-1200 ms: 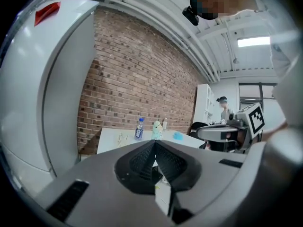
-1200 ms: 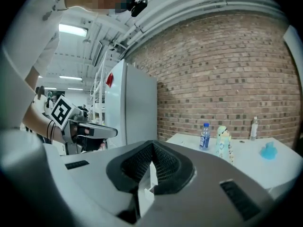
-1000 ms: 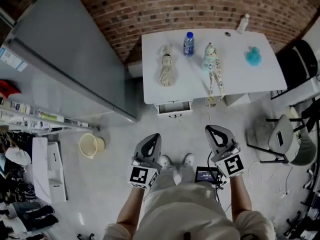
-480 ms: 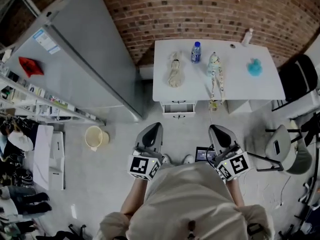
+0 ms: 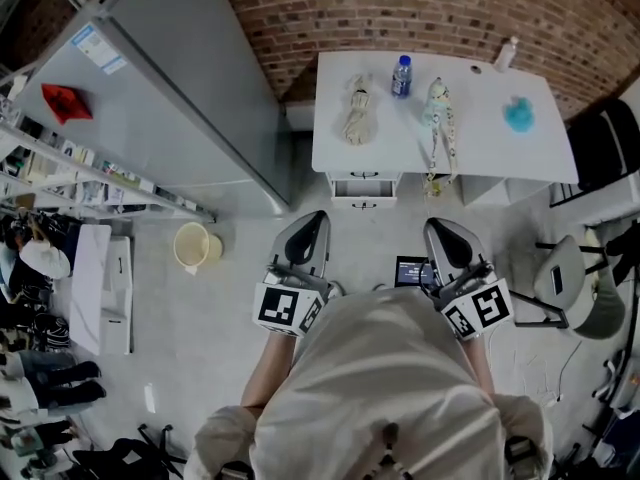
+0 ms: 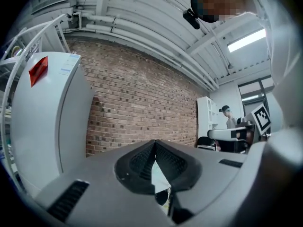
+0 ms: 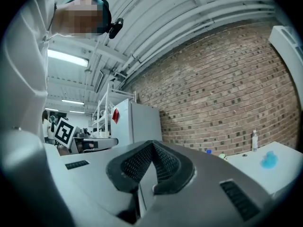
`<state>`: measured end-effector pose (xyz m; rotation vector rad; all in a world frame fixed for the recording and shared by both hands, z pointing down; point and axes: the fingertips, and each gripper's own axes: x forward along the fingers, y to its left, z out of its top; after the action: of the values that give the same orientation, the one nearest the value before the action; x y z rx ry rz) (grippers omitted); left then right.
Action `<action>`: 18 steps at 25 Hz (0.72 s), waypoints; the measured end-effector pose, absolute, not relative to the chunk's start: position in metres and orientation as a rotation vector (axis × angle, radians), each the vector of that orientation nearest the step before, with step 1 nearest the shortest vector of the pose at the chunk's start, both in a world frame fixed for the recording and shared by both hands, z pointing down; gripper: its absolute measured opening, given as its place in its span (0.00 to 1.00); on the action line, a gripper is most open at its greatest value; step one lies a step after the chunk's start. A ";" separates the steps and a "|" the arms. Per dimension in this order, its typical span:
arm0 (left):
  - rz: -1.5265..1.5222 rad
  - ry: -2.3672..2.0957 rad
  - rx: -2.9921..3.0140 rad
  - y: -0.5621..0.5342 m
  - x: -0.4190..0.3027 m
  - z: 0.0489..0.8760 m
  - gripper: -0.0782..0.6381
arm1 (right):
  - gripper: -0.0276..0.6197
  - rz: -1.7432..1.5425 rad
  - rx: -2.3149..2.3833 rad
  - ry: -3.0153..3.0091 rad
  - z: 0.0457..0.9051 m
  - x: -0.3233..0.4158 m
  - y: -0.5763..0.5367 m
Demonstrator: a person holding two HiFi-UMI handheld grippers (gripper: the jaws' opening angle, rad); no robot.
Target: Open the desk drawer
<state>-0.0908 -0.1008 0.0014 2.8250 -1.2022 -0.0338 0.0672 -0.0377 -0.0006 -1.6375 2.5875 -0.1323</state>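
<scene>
The white desk [image 5: 480, 158] stands against the brick wall at the top of the head view. Its drawer unit [image 5: 365, 188] shows two handled fronts under the desk's front left edge. My left gripper [image 5: 311, 220] and right gripper [image 5: 440, 228] are held in front of my body, well short of the drawers and touching nothing. Both are shut and empty. In the left gripper view the closed jaws [image 6: 155, 144] point at the brick wall. In the right gripper view the shut jaws [image 7: 151, 145] point level, with the desk [image 7: 284, 171] at the far right.
On the desk lie a beige folded umbrella [image 5: 358, 110], a blue-labelled water bottle [image 5: 401, 76], a patterned umbrella [image 5: 440, 118], a teal object [image 5: 518, 115] and a white bottle [image 5: 506, 53]. A grey fridge [image 5: 170, 98] stands left, a bucket [image 5: 196, 248] on the floor, a chair [image 5: 580, 288] right.
Both grippers have risen in front of my body and stayed shut. The head view has shifted, so the desk now sits further right.
</scene>
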 end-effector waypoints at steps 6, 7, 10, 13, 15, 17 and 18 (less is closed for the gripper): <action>-0.005 -1.192 2.818 -0.102 -0.092 0.005 0.12 | 0.08 -0.163 -1.653 2.586 0.006 0.057 -0.038; -0.003 -1.184 2.820 -0.102 -0.091 0.005 0.12 | 0.08 -0.164 -1.657 2.593 0.007 0.055 -0.038; 0.003 -1.160 2.831 -0.102 -0.087 0.006 0.12 | 0.08 -0.179 -1.659 2.602 0.011 0.054 -0.038; 0.007 -1.157 2.826 -0.099 -0.088 0.008 0.12 | 0.08 -0.206 -1.661 2.606 0.017 0.054 -0.036; 0.008 -1.162 2.810 -0.099 -0.091 0.011 0.12 | 0.08 -0.215 -1.663 2.610 0.019 0.054 -0.036; 0.010 -1.169 2.797 -0.099 -0.094 0.013 0.12 | 0.08 -0.214 -1.664 2.609 0.018 0.054 -0.037; 0.011 -1.170 2.794 -0.098 -0.095 0.013 0.12 | 0.08 -0.210 -1.665 2.606 0.017 0.054 -0.038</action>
<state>-0.0952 -0.0985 0.0128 2.7944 -1.1704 0.0106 0.0541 -0.0381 0.0166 -1.6651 2.6059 -0.2099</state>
